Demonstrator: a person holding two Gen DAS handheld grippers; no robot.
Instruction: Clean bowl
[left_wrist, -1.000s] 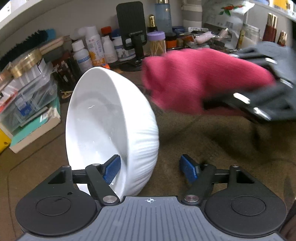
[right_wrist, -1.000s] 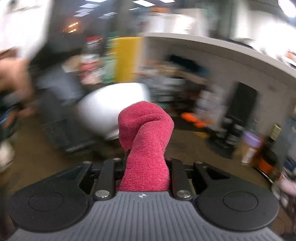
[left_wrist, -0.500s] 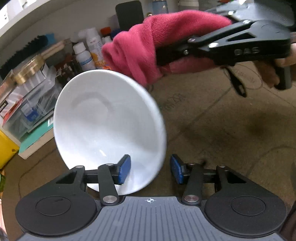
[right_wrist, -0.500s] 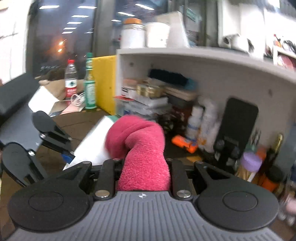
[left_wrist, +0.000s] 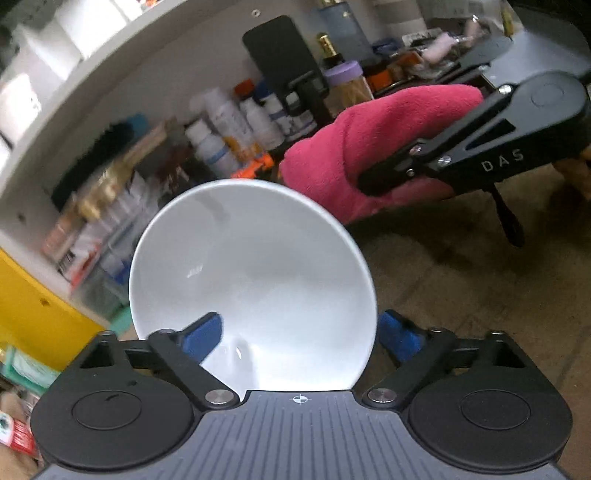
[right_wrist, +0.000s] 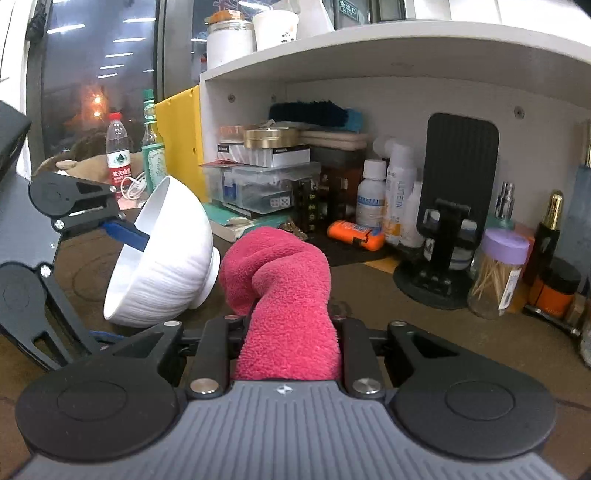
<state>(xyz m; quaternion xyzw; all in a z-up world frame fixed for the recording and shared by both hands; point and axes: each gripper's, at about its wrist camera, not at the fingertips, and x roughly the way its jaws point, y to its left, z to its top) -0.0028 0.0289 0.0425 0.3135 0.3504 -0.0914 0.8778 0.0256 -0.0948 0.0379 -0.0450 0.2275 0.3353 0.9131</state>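
Bowl (left_wrist: 255, 273) of white ceramic is held off the brown table (left_wrist: 461, 280), tipped on its side, by the left gripper (left_wrist: 301, 334). One blue pad (left_wrist: 203, 336) lies inside the bowl and the other sits outside the wall, so the jaws pinch the rim between them. From the right wrist view the same bowl (right_wrist: 166, 258) shows its ribbed outer wall and foot ring, with its opening turned left toward the left gripper (right_wrist: 125, 232).

Right gripper (right_wrist: 288, 328) has its jaws pressed onto a folded red cloth (right_wrist: 280, 284), whose bunched end sticks out past the fingers. That end lies just beside the bowl's foot ring; whether it touches cannot be settled from this angle. In the left wrist view the cloth (left_wrist: 369, 147) sits at the far right of the bowl rim, outside the bowl's interior, carried by the right gripper (left_wrist: 384, 177).

Far side of the table carries a white shelf (right_wrist: 369, 48) with bottles, boxes, a black phone stand (right_wrist: 454, 206) and a toothpick jar with a purple lid (right_wrist: 498, 273). The left wrist view is blurred across this clutter.
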